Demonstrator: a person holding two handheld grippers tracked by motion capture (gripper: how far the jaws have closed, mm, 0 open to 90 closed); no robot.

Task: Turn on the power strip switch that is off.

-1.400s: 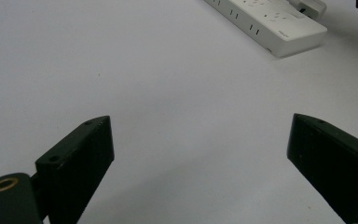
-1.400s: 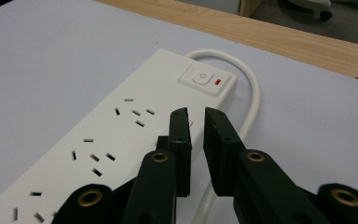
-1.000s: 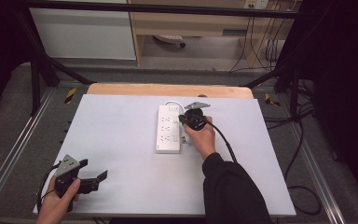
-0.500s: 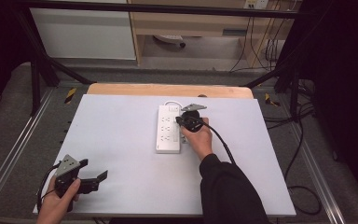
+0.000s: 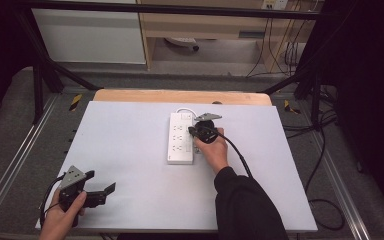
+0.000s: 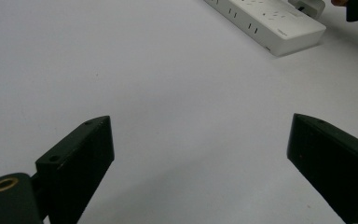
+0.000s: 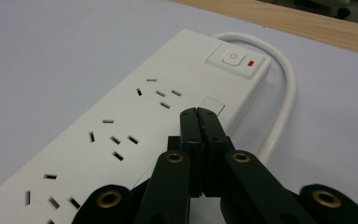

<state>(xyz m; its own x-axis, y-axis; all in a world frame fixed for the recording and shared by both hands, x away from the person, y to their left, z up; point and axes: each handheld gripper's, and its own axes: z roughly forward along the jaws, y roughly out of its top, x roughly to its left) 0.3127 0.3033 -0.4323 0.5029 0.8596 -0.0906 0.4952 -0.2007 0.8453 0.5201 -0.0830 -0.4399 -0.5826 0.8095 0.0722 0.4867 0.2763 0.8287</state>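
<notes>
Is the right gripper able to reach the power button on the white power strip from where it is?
Probably yes: the right gripper, shut, hovers over the white power strip; nothing blocks its power button.

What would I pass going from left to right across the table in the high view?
Left gripper held in a hand at the near left corner → bare white table top → white power strip → right gripper, jaws shut, at the strip's right edge → its black cable.

Left of the power strip (image 5: pixel 181 138) the white table (image 5: pixel 125 145) lies open; on its right edge the right gripper (image 5: pixel 203 131) crowds it, its white cord (image 7: pixel 279 107) looping behind.
</notes>
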